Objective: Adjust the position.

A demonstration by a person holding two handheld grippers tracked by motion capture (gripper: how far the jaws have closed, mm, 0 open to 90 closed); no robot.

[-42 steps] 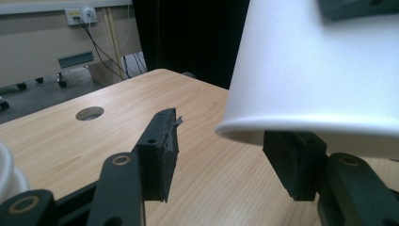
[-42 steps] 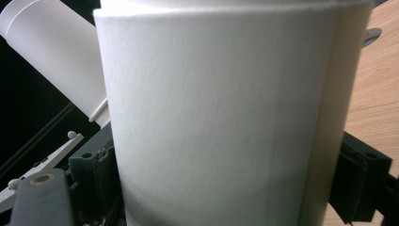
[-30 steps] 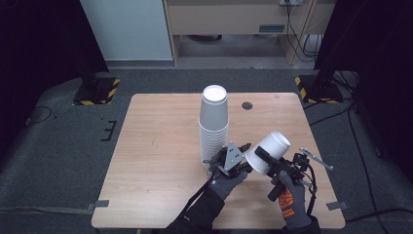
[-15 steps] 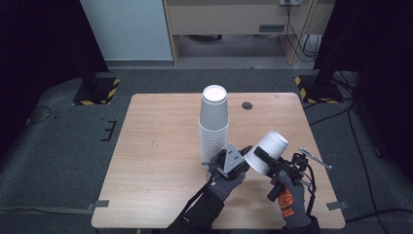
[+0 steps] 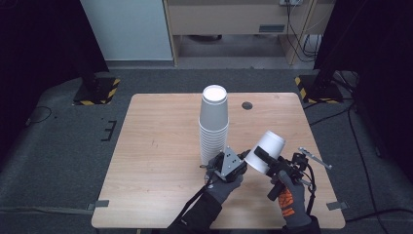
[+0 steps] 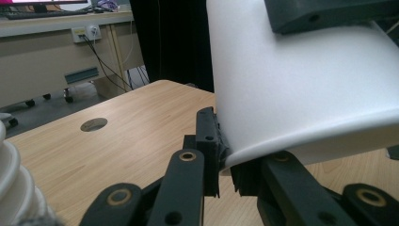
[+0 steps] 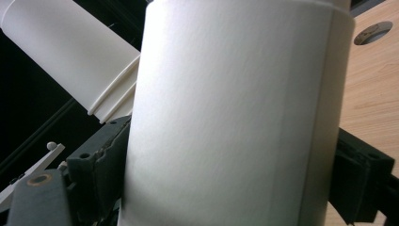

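High view: wooden table (image 5: pixel 160 161) with a round hole (image 5: pixel 247 105) near its far edge. A tall stack of white cups (image 5: pixel 213 124) stands upright mid-table. Near the front edge, a single white cup (image 5: pixel 265 152) is held tilted above the tabletop, base pointing up and away. The right gripper (image 5: pixel 260 156) clasps its wall; the left gripper (image 5: pixel 243 157), grey plate on top, meets the cup's rim.

Left gripper view: jaws have just been closing and now pinch the cup's (image 6: pixel 301 89) rim edge between their pads. The other gripper's jaw lies across the top of the cup.

Right gripper view: jaws stand wide, pressed on either side of the cup (image 7: pixel 235 117); the stack (image 7: pixel 70 52) lies behind. The close range blurs the cup's surface, but no printing or brand mark appears legible on any cup.
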